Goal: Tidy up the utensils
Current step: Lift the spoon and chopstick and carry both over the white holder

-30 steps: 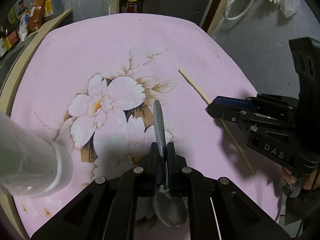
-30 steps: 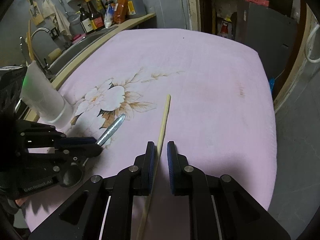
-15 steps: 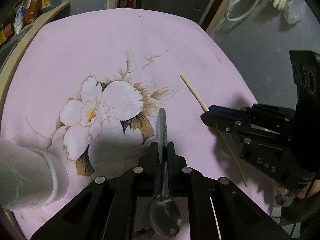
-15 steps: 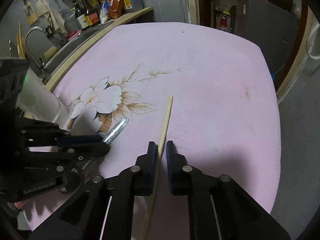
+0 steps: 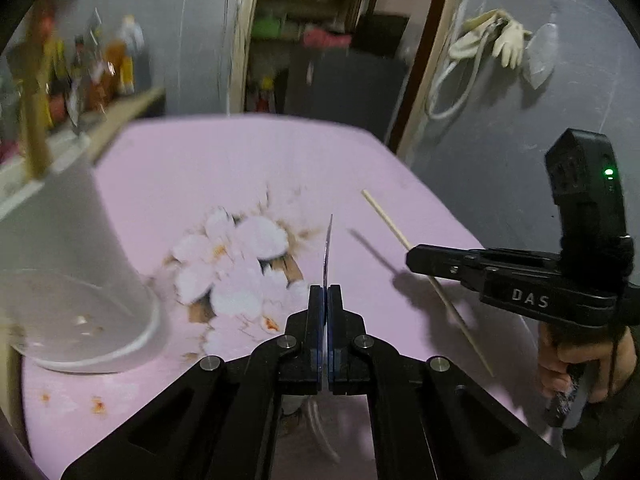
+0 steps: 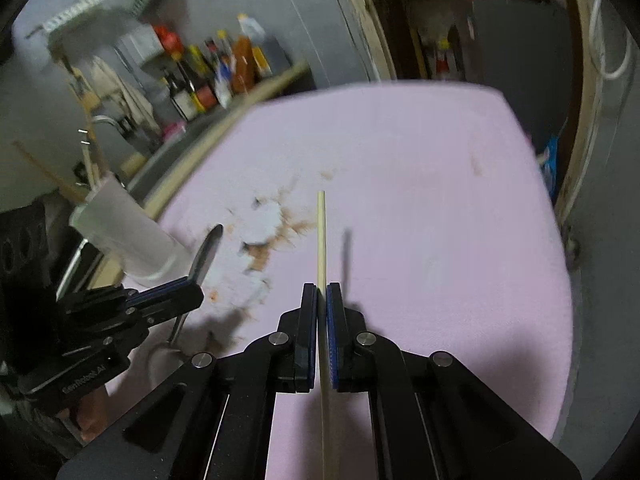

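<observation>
At the far left, a translucent white plastic cup (image 5: 76, 304) stands on the pink flower-printed tablecloth (image 5: 248, 160), with a stick already leaning out of it. To its right, the left gripper (image 5: 325, 296) is clamped tight on the handle of a metal spoon (image 5: 328, 248), which now shows edge-on; the bowl hangs below the jaws. A second ago the spoon lay flat on the cloth with the jaws around it; since then both tools have pinched shut and risen, and the view has tilted up toward the wall. Further right, the right gripper (image 6: 322, 296) has its pads closed on a pale wooden chopstick (image 6: 321, 236), lifted clear of the cloth so that it casts a separate shadow. Both utensils therefore seem picked up, and the likely next step is to carry them left and drop them upright into the cup.
</observation>
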Available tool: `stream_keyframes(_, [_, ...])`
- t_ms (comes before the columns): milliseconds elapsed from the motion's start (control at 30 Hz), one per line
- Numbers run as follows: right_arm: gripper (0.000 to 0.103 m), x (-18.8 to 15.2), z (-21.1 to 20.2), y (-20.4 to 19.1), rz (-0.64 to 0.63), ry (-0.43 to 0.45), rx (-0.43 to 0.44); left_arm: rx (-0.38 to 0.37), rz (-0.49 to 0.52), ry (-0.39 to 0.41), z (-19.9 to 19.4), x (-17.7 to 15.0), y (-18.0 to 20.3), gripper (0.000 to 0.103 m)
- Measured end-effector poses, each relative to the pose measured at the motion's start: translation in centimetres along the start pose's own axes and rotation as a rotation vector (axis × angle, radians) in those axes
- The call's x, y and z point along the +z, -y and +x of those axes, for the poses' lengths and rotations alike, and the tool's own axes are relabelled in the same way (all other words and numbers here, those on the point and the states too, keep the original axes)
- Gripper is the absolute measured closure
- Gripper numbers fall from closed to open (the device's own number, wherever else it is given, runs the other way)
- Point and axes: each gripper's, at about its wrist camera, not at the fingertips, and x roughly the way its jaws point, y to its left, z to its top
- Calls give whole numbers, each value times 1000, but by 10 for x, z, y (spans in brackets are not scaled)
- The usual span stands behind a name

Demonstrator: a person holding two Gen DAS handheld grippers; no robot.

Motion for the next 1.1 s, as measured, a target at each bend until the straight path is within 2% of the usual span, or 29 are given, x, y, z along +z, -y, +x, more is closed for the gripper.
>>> stream_keyframes(133, [100,-12,-23,-15,-36,140,-12,-5,-13,59,2,0,8,103])
stream_keyframes(267, [100,-22,-48,-39,-114,337,-63,22,-12,195,-21,2,12,103])
stream_keyframes(400, [100,-23,-65,-62,-153,530,-95,53,-10,338,-43,6,14,103])
stream_keyframes(700, [100,-6,-95,-104,-183,879,-89,96,15,519,-97,21,1,103])
stream_keyframes(867, [100,8,-98,-128,-181,982,-54,118,-6,597,-130,33,-25,103])
stream_keyframes(1100, [100,33,-82,-160,-164,1010,46,182,-59,696,-180,50,-73,103])
